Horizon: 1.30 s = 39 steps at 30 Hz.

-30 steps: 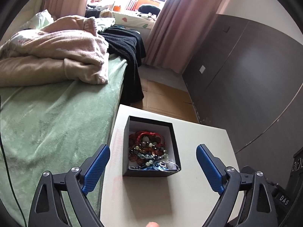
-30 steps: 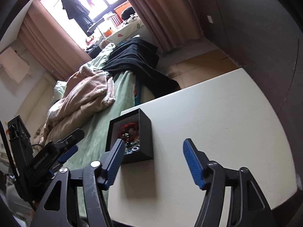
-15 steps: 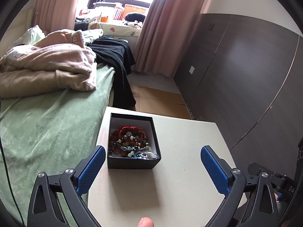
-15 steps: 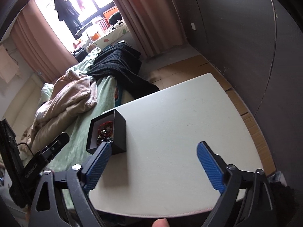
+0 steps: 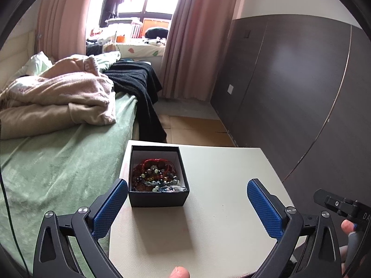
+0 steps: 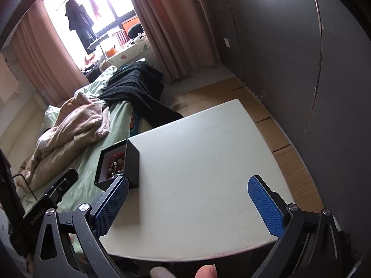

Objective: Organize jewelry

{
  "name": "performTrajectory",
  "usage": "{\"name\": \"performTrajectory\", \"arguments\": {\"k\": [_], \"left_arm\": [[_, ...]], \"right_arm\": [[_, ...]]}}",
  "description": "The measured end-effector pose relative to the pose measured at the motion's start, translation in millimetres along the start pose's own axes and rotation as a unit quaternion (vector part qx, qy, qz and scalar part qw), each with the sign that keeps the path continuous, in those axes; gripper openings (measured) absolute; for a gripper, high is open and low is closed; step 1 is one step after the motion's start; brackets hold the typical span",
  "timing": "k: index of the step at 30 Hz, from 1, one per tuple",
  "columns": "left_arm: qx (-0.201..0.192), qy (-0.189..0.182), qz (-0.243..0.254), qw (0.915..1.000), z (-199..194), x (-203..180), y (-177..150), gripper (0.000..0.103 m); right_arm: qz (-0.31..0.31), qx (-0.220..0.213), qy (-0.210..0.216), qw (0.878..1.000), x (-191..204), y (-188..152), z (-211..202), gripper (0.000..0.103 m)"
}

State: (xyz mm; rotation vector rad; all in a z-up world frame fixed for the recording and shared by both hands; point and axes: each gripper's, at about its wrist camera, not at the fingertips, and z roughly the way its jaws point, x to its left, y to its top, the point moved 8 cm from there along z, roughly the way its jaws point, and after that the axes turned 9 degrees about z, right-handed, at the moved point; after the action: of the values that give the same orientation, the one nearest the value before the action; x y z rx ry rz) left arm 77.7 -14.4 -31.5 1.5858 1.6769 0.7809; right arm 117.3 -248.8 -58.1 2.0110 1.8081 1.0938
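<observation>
A black open box (image 5: 158, 198) with a white lining sits at the left edge of a small white table (image 5: 222, 220). It holds a tangle of beaded jewelry (image 5: 155, 176), red, dark and pale. My left gripper (image 5: 187, 203) is open and empty, just short of the box on the near side. In the right wrist view the box (image 6: 132, 162) sits left of my right gripper (image 6: 188, 199), which is open and empty over the table (image 6: 204, 162).
A bed with a green cover (image 5: 58, 162), a beige blanket (image 5: 60, 97) and a black throw (image 5: 139, 85) borders the table on the left. A dark panelled wall (image 5: 301, 92) stands to the right. Cardboard lies on the floor (image 6: 289, 153) beyond the table.
Both grippers have pulled back and up from the box, so it looks smaller and farther. Both stay open and empty. The box has not moved.
</observation>
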Motion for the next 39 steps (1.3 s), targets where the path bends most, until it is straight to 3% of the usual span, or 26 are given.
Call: {"name": "performTrajectory", "arguments": {"k": [12, 39], "left_arm": [[-0.001, 0.002, 0.026, 0.9997, -7, -14, -5, 0.102], [-0.011, 0.011, 0.025, 0.9996, -16, -13, -2, 0.102]], "right_arm": [[-0.036, -0.01, -0.002, 0.999, 1, -1, -17, 0.103], [-0.055, -0.005, 0.007, 0.998, 9, -8, -21, 0.103]]}}
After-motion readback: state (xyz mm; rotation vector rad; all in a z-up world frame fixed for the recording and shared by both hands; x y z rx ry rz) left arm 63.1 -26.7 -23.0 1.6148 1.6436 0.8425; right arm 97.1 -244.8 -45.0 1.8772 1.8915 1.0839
